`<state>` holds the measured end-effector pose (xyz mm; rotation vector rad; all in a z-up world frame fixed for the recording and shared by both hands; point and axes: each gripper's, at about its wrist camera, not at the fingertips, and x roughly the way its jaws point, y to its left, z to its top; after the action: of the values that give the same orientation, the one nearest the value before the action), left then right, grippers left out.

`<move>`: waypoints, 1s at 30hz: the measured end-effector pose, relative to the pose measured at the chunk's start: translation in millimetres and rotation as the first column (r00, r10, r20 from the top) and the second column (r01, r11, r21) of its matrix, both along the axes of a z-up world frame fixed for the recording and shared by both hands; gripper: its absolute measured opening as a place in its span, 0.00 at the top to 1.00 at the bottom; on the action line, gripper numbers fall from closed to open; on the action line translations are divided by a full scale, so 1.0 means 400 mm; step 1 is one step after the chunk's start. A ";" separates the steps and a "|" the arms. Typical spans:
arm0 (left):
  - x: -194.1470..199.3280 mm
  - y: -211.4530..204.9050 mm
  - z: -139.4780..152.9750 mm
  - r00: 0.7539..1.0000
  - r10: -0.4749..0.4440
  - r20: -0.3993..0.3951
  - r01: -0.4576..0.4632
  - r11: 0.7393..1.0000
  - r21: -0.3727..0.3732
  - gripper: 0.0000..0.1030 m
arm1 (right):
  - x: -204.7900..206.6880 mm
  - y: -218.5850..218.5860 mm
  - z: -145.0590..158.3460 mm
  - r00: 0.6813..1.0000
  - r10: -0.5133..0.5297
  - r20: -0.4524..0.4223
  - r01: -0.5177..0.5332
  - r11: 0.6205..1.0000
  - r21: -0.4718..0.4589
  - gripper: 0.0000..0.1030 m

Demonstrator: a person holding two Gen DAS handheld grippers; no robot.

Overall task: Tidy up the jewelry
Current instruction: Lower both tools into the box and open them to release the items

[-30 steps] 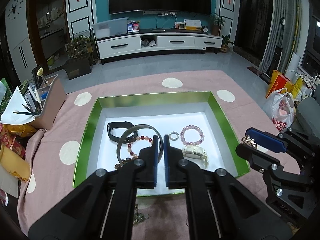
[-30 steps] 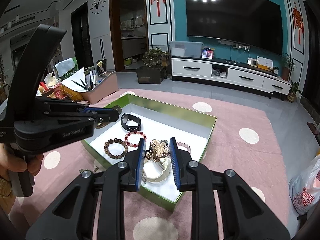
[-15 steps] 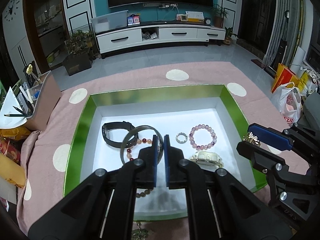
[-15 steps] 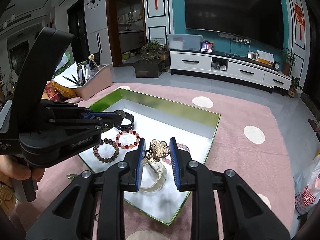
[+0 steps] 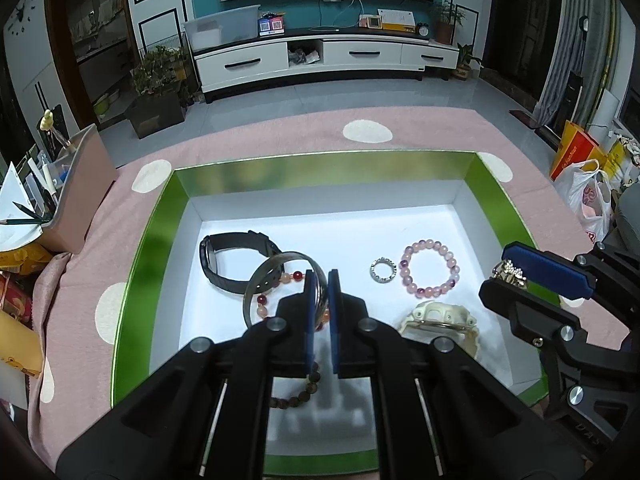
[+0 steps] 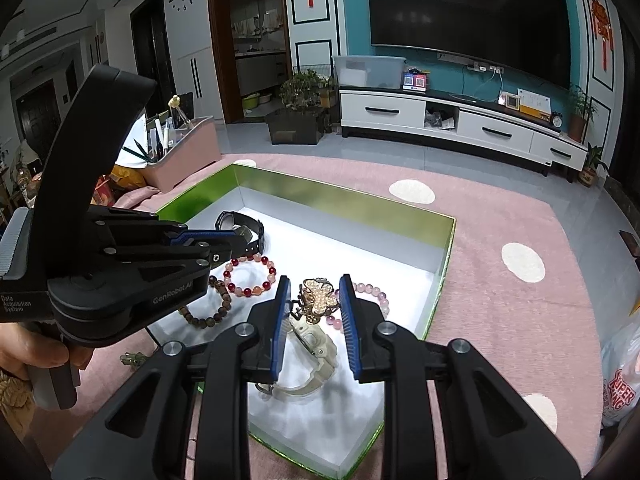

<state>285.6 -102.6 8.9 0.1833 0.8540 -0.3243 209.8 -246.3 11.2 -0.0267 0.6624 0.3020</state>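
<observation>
Left gripper (image 5: pixel 321 280) is clamped on the grey bangle (image 5: pixel 280 276) by its rim, held above the green tray (image 5: pixel 132 280), probably for placing. Right gripper (image 6: pixel 314 300) is closed on the gold brooch (image 6: pixel 318 300), over the cream watch (image 6: pixel 316 344). Farther in, the black watch (image 5: pixel 232 256), small ring (image 5: pixel 383 270) and pink bead bracelet (image 5: pixel 430 266) are laid apart on the tray floor.

the left claw (image 6: pixel 228 242) body reads "genrobot.ai" and "data acquisition system"; a plastic bag (image 6: pixel 622 390) reads "super".
</observation>
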 end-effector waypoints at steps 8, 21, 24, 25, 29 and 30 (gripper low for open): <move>0.012 -0.002 -0.024 1.000 0.001 -0.017 -0.001 1.000 0.004 0.95 | 0.016 0.004 -0.019 1.000 0.006 -0.018 -0.006 1.000 -0.005 0.76; 0.016 -0.013 -0.040 1.000 -0.008 -0.027 0.008 1.000 0.019 0.95 | 0.032 0.004 -0.039 0.999 0.005 -0.037 -0.005 1.000 -0.003 0.76; 0.018 -0.013 -0.043 0.999 -0.007 -0.031 0.008 1.000 0.022 0.94 | 0.032 0.004 -0.040 0.999 0.006 -0.040 -0.006 1.000 -0.003 0.76; 0.019 -0.013 -0.045 0.999 -0.006 -0.032 0.007 1.000 0.023 0.94 | 0.032 0.004 -0.041 0.999 0.005 -0.041 -0.005 1.000 -0.003 0.76; 0.021 -0.014 -0.050 0.999 -0.007 -0.038 0.008 1.000 0.025 0.94 | 0.035 0.004 -0.041 0.999 0.005 -0.044 -0.005 1.000 -0.003 0.76; 0.022 -0.014 -0.051 0.999 -0.007 -0.038 0.008 1.000 0.026 0.94 | 0.035 0.004 -0.042 0.999 0.005 -0.046 -0.005 1.000 -0.002 0.76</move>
<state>294.5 -108.3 -11.5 0.2049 0.8958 -0.3246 224.0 -244.9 -5.5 -0.0238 0.7080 0.3077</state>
